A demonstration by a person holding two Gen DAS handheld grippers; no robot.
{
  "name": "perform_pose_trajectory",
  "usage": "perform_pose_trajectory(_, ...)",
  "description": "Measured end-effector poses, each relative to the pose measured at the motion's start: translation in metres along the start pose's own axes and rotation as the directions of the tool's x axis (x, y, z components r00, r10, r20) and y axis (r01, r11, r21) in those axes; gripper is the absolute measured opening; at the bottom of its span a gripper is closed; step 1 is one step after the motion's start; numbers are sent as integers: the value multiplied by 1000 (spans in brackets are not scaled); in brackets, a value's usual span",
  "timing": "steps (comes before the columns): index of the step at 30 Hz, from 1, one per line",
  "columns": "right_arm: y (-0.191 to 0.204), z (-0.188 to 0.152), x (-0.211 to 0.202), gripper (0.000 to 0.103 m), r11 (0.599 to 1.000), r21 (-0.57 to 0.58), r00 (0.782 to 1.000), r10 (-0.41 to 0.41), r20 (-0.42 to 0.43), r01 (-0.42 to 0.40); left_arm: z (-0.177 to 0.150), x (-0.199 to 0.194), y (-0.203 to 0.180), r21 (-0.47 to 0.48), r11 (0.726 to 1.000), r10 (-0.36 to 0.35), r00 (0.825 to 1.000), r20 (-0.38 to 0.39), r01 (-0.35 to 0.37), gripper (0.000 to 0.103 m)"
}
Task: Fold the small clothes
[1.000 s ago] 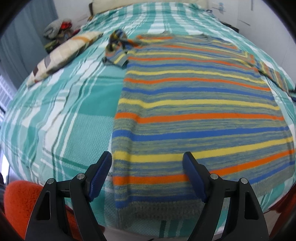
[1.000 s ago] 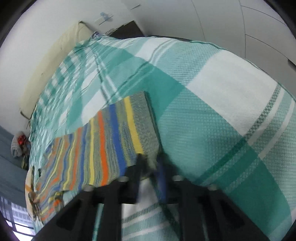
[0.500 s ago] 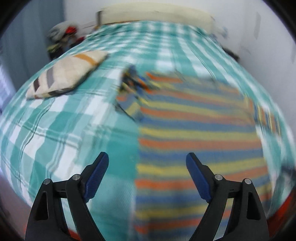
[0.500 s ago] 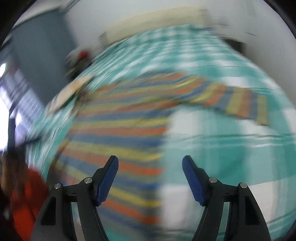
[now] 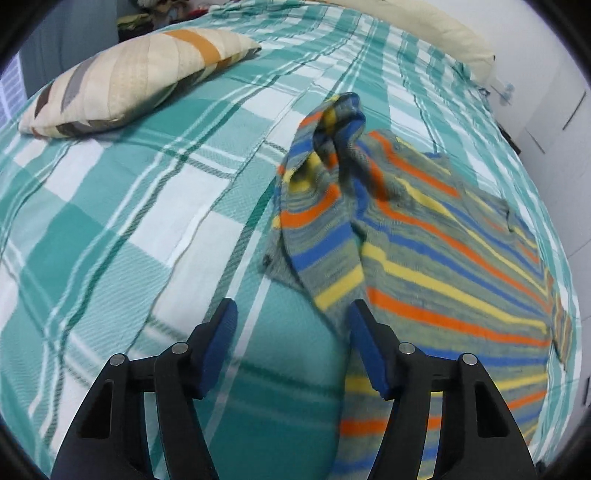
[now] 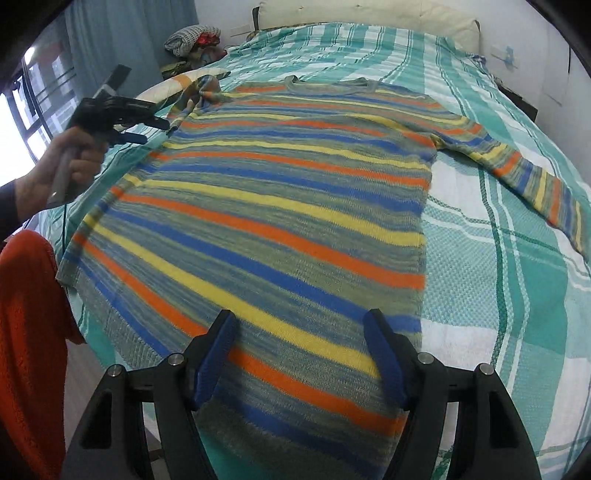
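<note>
A striped knit sweater (image 6: 277,192) in orange, yellow and blue lies flat, face up, on the green plaid bedspread (image 6: 517,295). Its right sleeve (image 6: 517,166) stretches out to the side. Its left sleeve (image 5: 325,177) is bunched and folded back on itself by the shoulder. My left gripper (image 5: 291,332) hovers just below that bunched sleeve. Its jaws are closing with only bedspread between them, and the sleeve's lower edge lies by the right finger (image 5: 365,350). In the right wrist view a hand holds the left gripper (image 6: 144,131). My right gripper (image 6: 301,343) stands open above the sweater near its hem.
A striped pillow (image 5: 129,77) lies to the left of the sleeve. A cream headboard cushion (image 5: 424,29) runs along the far edge. An orange garment (image 6: 29,332) hangs at the near left corner. A clothes pile (image 6: 192,38) sits by the curtain, and a white wall is on the right.
The left gripper travelled from the hem up the sweater's left side to the bunched sleeve and narrowed. The right gripper left the sweater's far edge, opened, and swung back over the hem.
</note>
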State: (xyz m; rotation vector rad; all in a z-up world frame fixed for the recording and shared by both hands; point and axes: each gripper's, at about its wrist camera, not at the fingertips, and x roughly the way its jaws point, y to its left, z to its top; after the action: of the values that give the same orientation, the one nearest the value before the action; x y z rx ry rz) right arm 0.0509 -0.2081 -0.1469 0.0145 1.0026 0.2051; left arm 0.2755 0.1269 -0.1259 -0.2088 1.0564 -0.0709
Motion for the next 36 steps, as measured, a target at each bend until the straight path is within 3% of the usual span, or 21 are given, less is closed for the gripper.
perform_pose_trajectory(2, 1, 4, 4, 73, 1000, 1, 1000, -1, 0, 1, 2, 5, -8, 29, 1000, -6, 1000, 0, 6, 47)
perform_pose_trajectory(6, 4, 4, 6, 76, 1000, -2, 1000, -1, 6, 1, 3, 12, -20, 78, 997, -21, 999, -30, 23, 4)
perform_pose_trajectory(14, 5, 4, 7, 77, 1000, -9, 1000, 0, 10, 0, 1, -15, -14, 156, 987, -30, 999, -32, 34, 7)
perform_pose_trajectory(16, 5, 4, 8, 78, 1000, -10, 1000, -1, 10, 1, 1, -16, -15, 183, 982, -37, 999, -37, 43, 30)
perform_pose_trajectory(18, 5, 4, 8, 79, 1000, -10, 1000, -2, 10, 2, 0, -18, -16, 193, 980, -35, 999, -18, 38, 44)
perform_pose_trajectory(20, 6, 4, 7, 79, 1000, -11, 1000, -5, 10, 5, 1, -14, -18, 185, 982, -35, 999, -17, 37, 45)
perform_pose_trajectory(23, 6, 4, 8, 79, 1000, -12, 1000, -9, 11, 9, 3, 0, -20, 167, 985, -28, 999, -45, 36, 42)
perform_pose_trajectory(25, 6, 4, 9, 79, 1000, -10, 1000, -11, 12, 11, 3, 10, -21, 159, 987, -23, 997, -74, 35, 2)
perform_pose_trajectory(28, 6, 4, 10, 79, 1000, -13, 1000, -14, 12, 14, 5, 9, -19, 140, 990, 11, 996, -84, 1, 0)
perform_pose_trajectory(30, 6, 5, 10, 79, 1000, -12, 1000, -14, 10, 14, 12, -12, -13, 136, 991, 14, 998, -57, -6, 0)
perform_pose_trajectory(33, 5, 5, 10, 79, 1000, -10, 1000, -8, 10, 8, 39, -61, 6, 137, 990, 29, 999, 29, -33, 0)
perform_pose_trajectory(36, 5, 4, 11, 79, 1000, -8, 1000, -4, 8, 4, 78, -91, 29, 112, 988, 92, 990, 110, -104, 0)
